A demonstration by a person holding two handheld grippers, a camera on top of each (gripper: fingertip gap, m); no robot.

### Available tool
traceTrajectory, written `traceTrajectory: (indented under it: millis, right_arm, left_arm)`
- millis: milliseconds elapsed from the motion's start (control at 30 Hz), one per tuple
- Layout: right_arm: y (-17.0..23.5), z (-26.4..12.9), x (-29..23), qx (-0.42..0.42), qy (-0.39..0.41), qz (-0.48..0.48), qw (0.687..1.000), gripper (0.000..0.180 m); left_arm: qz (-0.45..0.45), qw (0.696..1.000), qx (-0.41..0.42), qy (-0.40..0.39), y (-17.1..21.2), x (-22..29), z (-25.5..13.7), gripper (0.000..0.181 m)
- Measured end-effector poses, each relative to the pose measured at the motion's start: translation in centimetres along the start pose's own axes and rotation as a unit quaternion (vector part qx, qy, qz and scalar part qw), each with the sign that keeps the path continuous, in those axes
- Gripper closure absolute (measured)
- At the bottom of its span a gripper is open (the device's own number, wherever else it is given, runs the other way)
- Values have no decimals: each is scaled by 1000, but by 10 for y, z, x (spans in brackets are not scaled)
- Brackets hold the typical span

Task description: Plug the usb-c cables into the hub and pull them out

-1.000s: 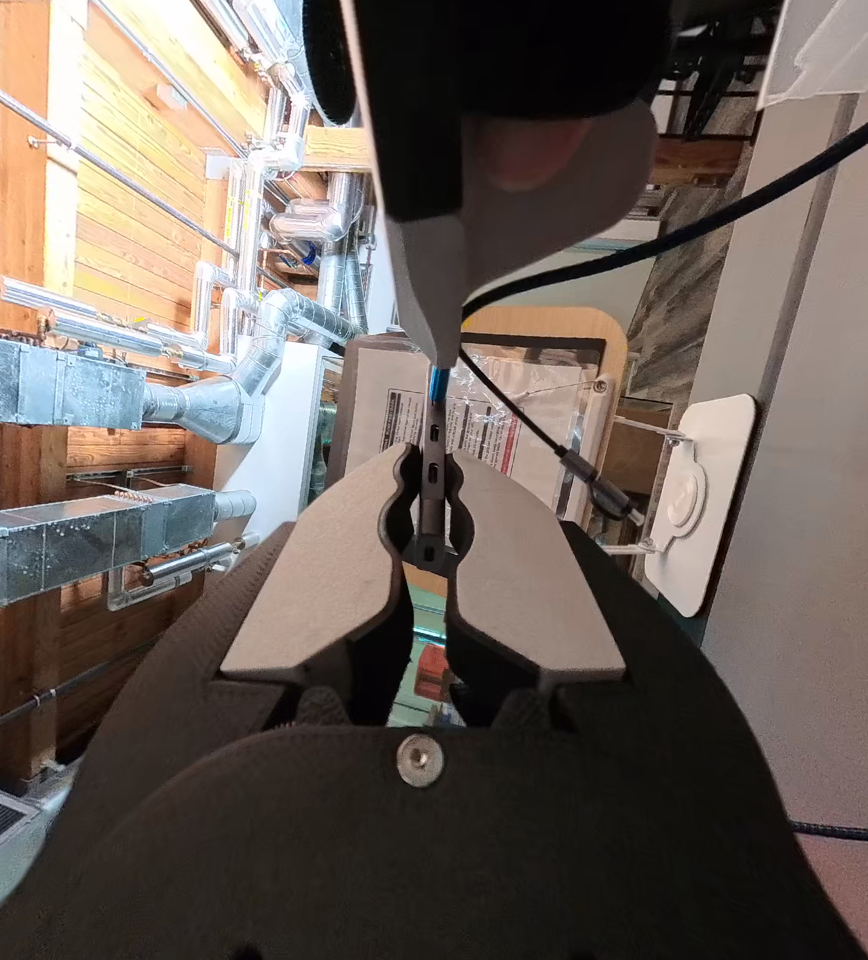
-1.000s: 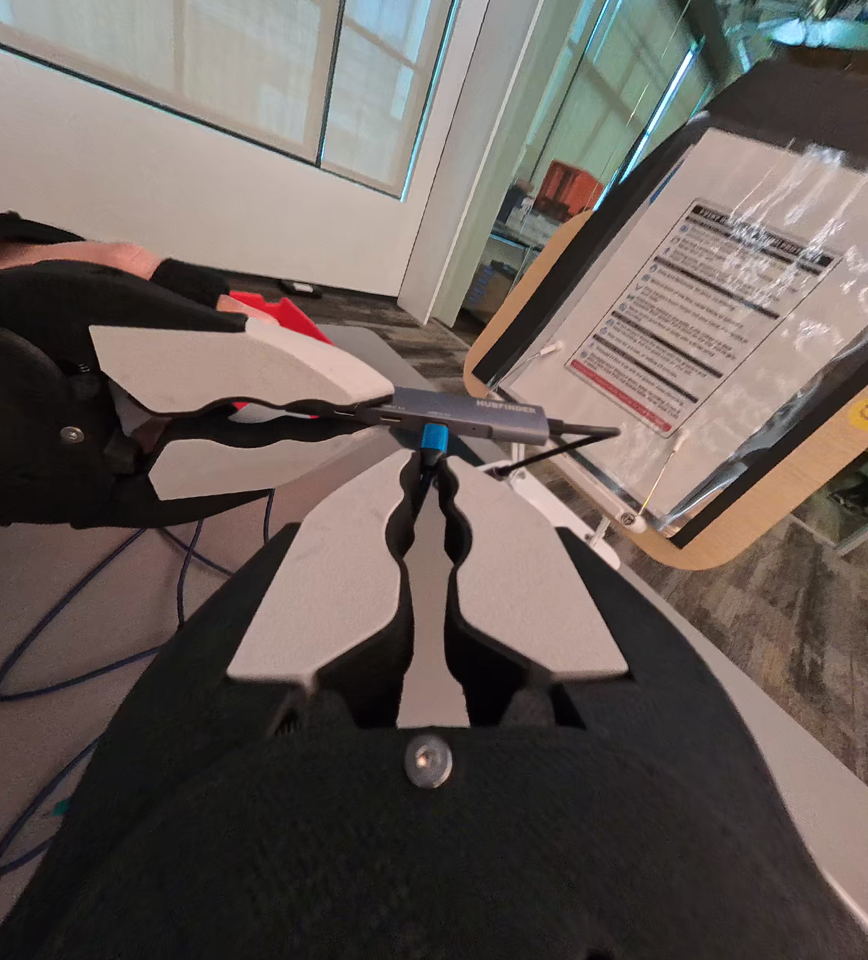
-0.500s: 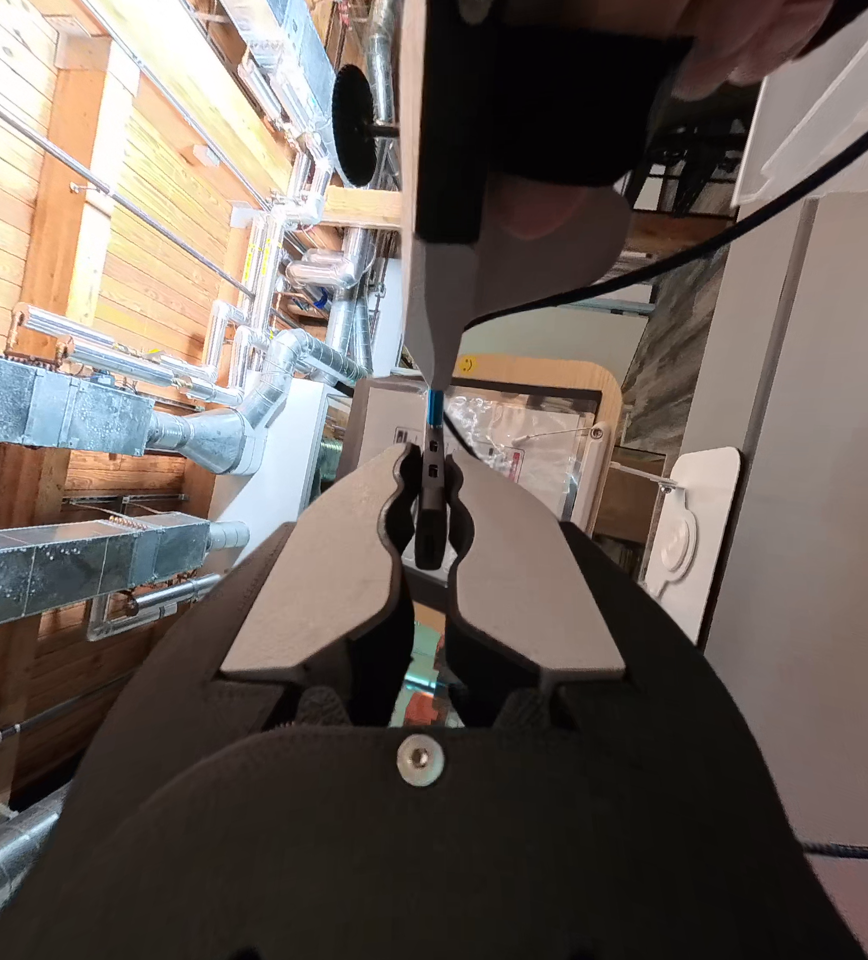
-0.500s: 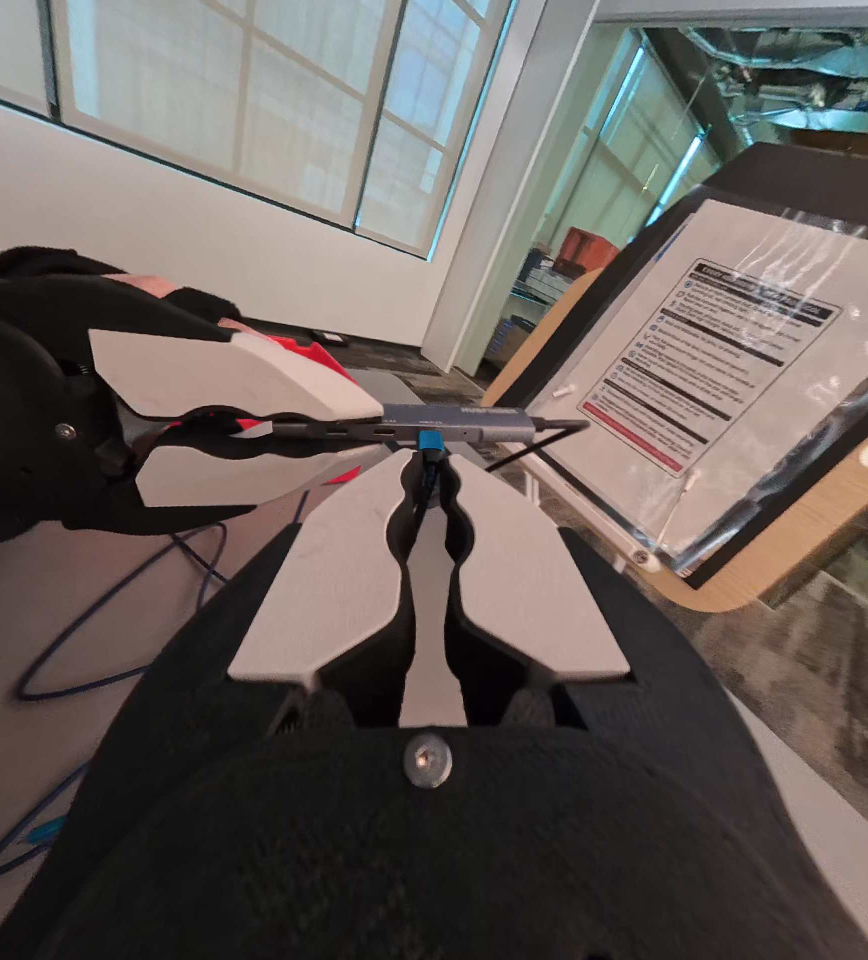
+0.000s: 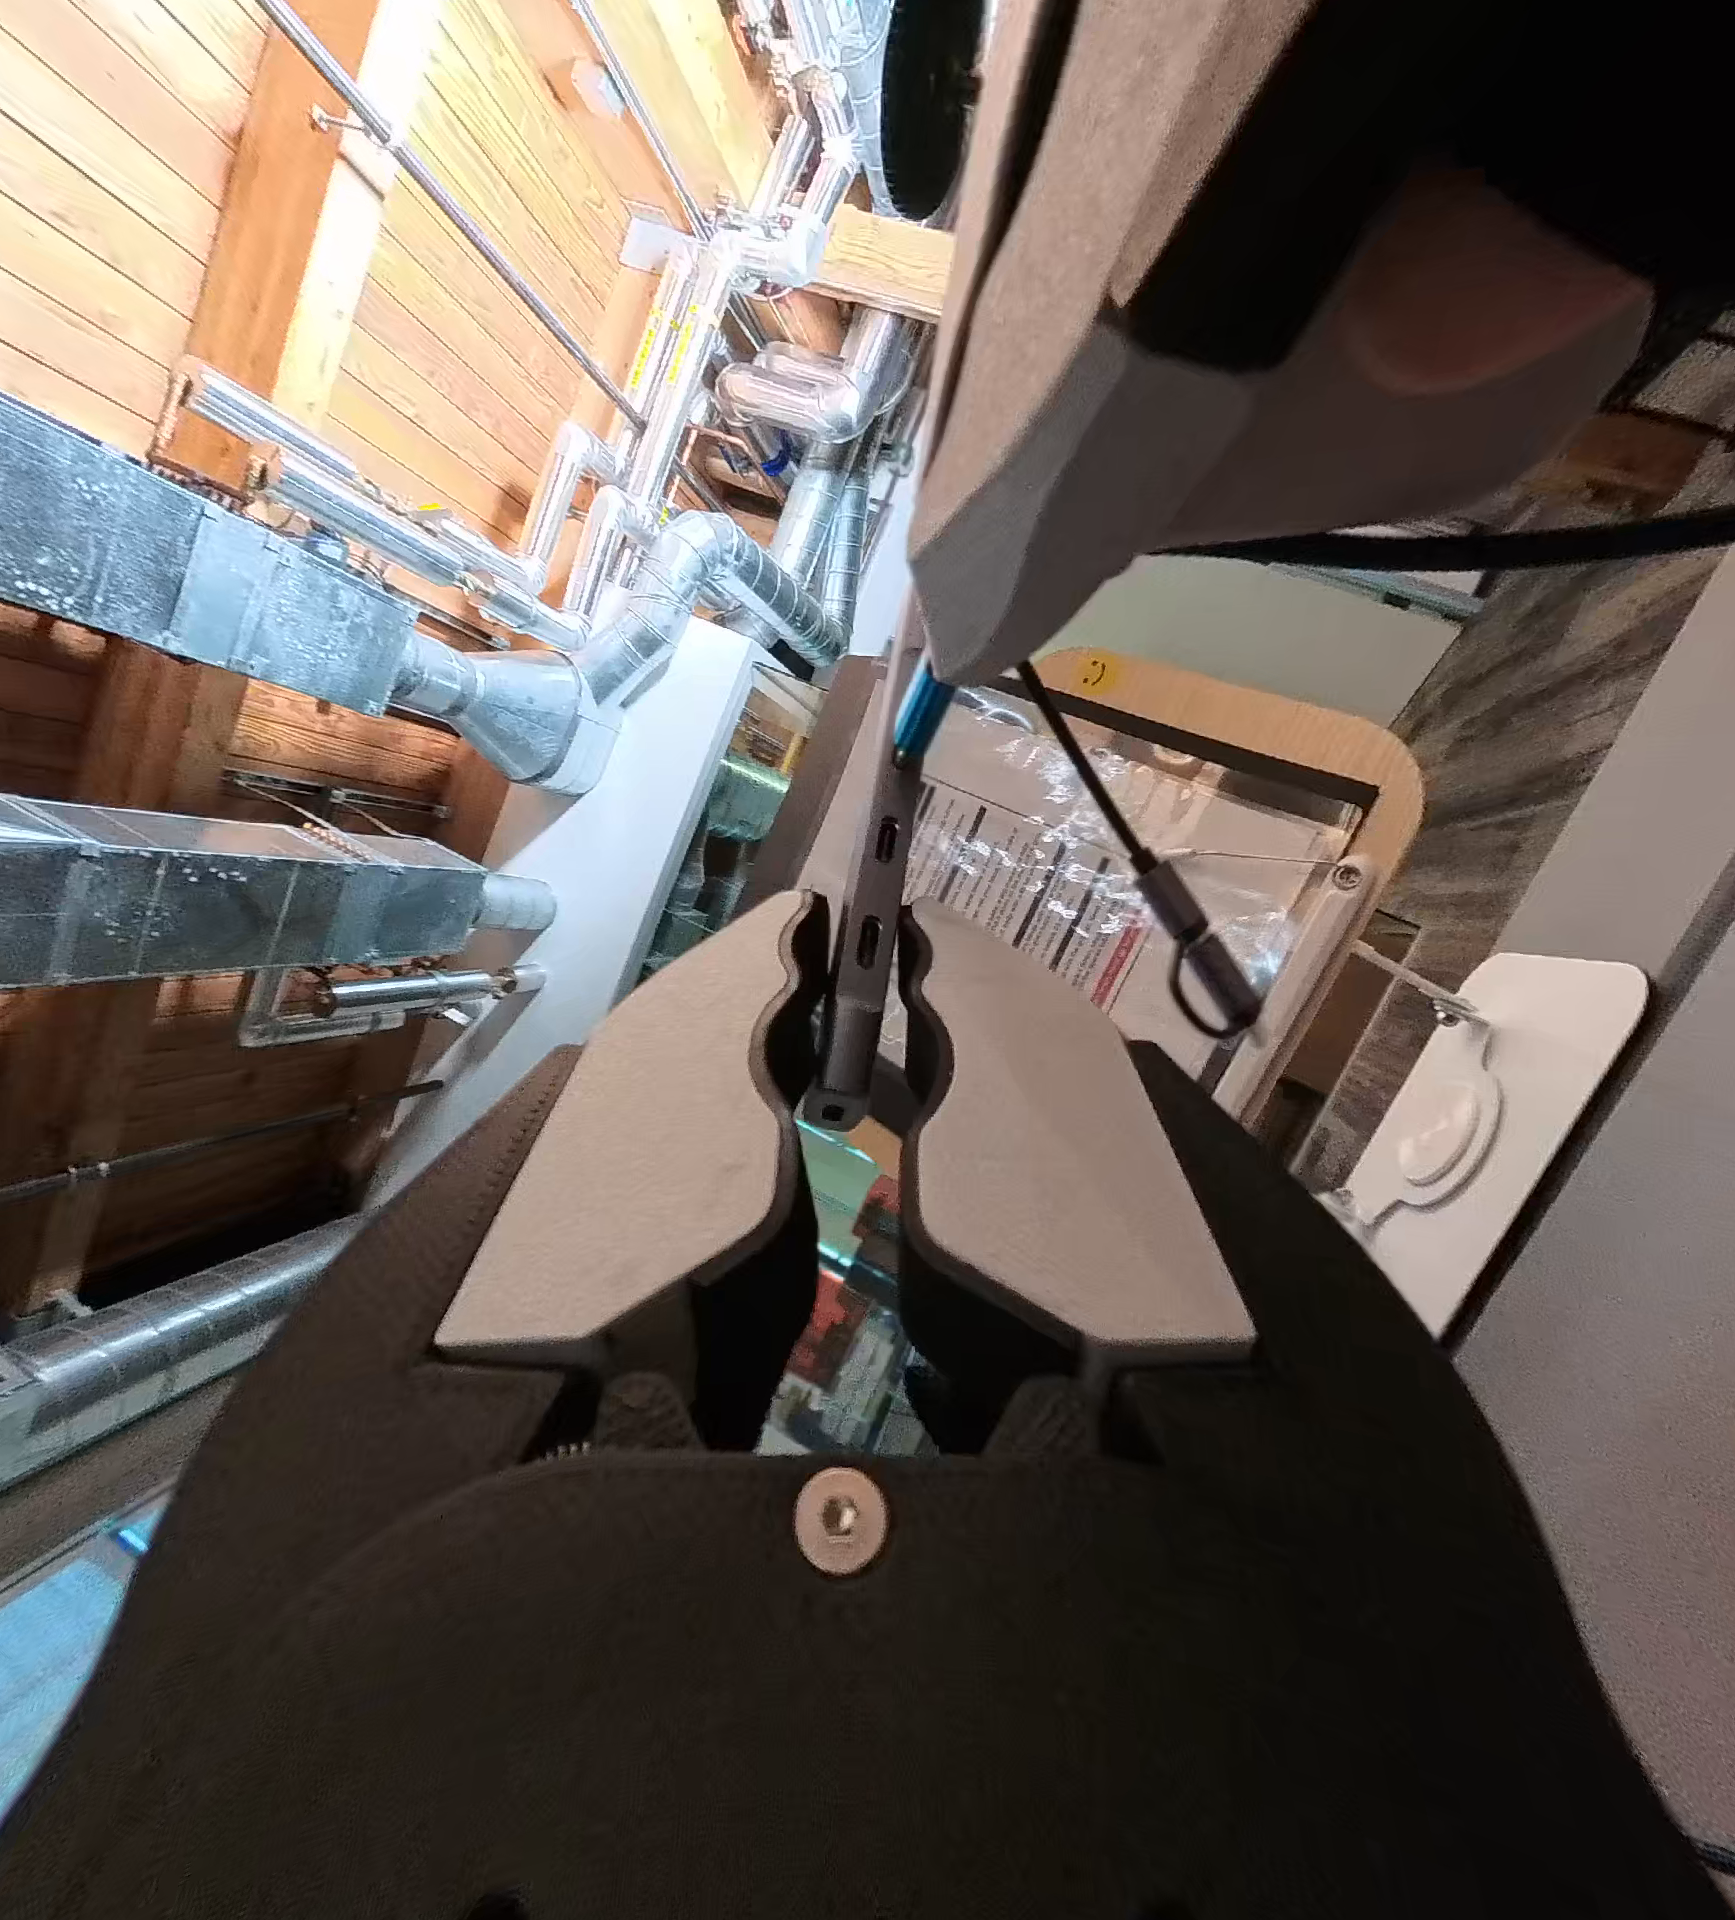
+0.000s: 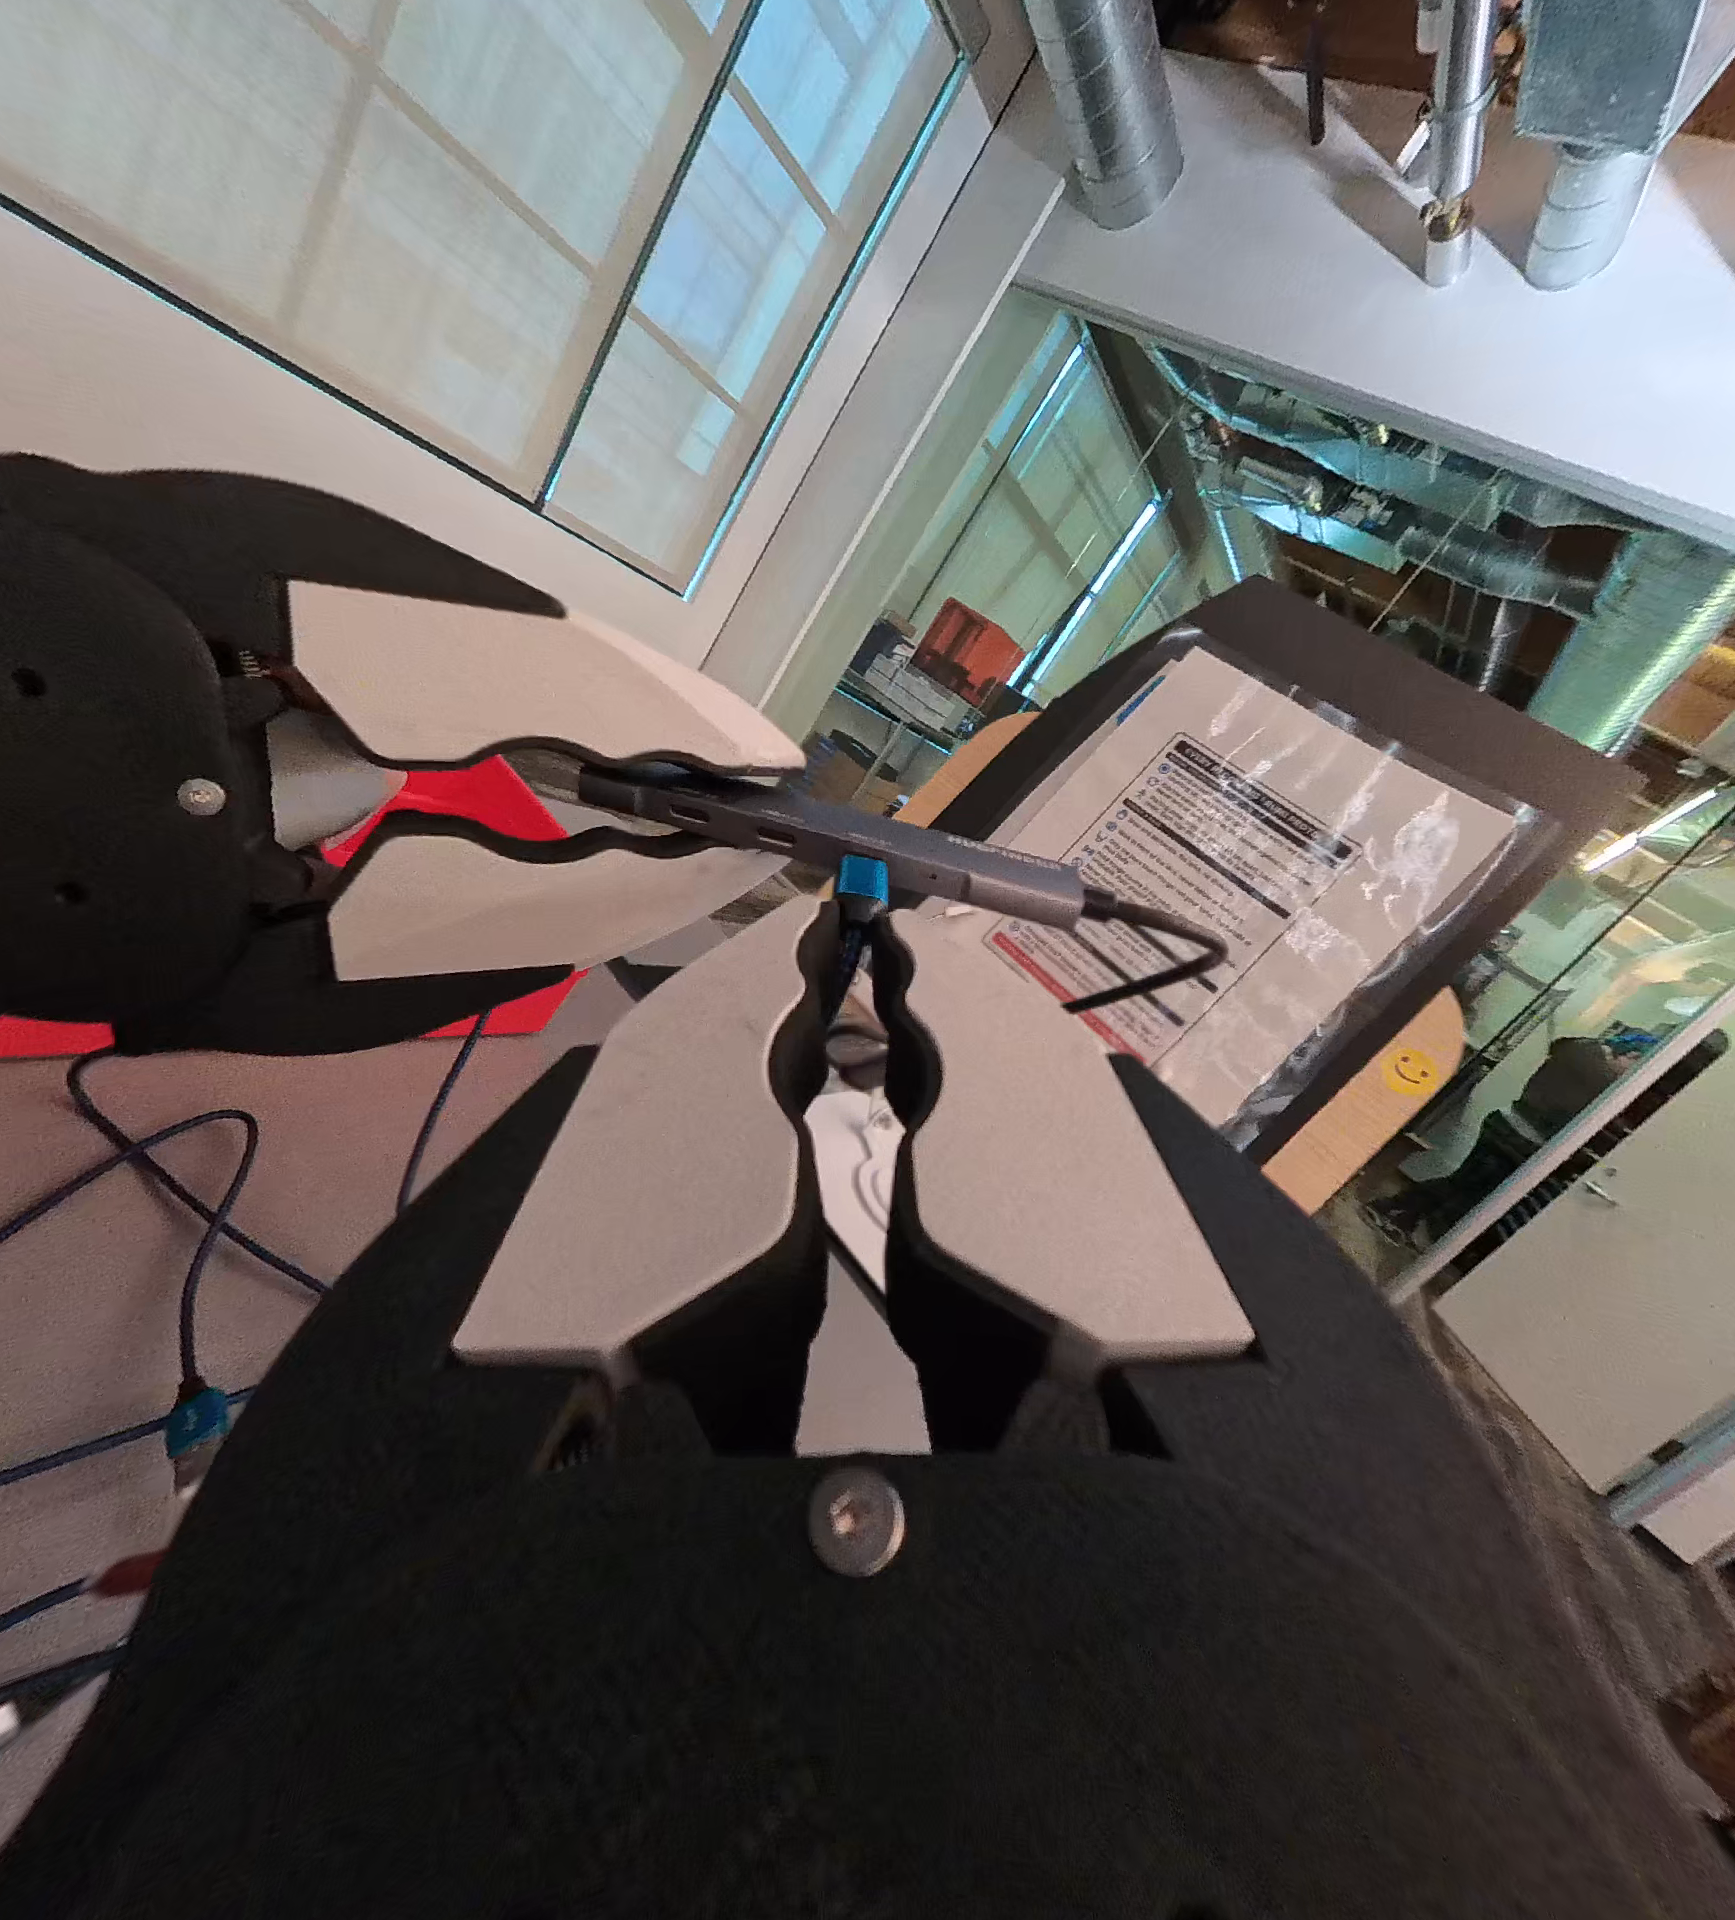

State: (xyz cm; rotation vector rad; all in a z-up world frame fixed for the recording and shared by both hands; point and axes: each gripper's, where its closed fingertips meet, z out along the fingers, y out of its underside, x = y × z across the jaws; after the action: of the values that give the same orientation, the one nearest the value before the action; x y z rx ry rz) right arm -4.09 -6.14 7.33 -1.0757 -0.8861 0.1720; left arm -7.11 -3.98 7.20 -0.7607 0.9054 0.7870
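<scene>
Hub [image 6: 847, 836], a slim grey metal bar with slot ports along its edge, is held in the air above a grey table [image 6: 32, 1340]: the left gripper [image 5: 858, 961] has its jaws closed on one end of it, and its short black lead [image 6: 1149, 961] curls off the other end. The right gripper [image 6: 852, 951] has its jaws nearly together, pinching a braided blue cable [image 6: 847, 961] just behind its bright blue plug [image 6: 861, 881], which sits against the hub's edge at a port; how deep it goes in I cannot tell. From the left wrist view the hub's two free ports face the camera and the right gripper [image 5: 956, 665] comes in from above, the plug [image 5: 913, 715] at its tip. More blue cables [image 6: 167, 1195] lie in loose loops on the matte table, one with a blue plug [image 6: 193, 1423], beside a red box [image 6: 489, 821]. A white plate [image 5: 1497, 1101] with a round boss lies on the table. Behind stands a wood-edged board [image 6: 1362, 1132] carrying a glossy plastic-covered sheet [image 6: 1258, 862] and a yellow smiley sticker [image 6: 1410, 1070]. The room has large windows [image 6: 406, 239], glass partitions, plank wood walls [image 5: 115, 208] and shiny silver ducts [image 5: 167, 540].
</scene>
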Motion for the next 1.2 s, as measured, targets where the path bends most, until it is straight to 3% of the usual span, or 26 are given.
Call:
traceTrajectory:
  millis: [233, 467, 700, 833, 1000, 1200]
  right_arm:
    - [-3, 1, 0, -4, 27, 11, 1000, 174]
    - [-2, -1, -1, -8, -16, 42, 999, 173]
    - [-16, -8, 4, 26, 28, -18, 999, 174]
    - [-28, -14, 3, 46, 62, -64, 995, 174]
    - [-37, -19, 2, 70, 82, -93, 990, 174]
    - [-46, -24, -4, 100, 87, -114, 985, 174]
  left_arm:
    - [27, 1000, 4, 0, -2, 3, -2, 172]
    - [54, 998, 30, 2, -7, 3, -7, 172]
    - [-98, 994, 26, 43, -16, -7, -5, 167]
    - [-176, 981, 16, 78, -17, -10, -5, 138]
    - [-327, 926, 66, 174, -36, -10, -13, 125]
    - [-479, 832, 109, 258, -46, -26, -23, 135]
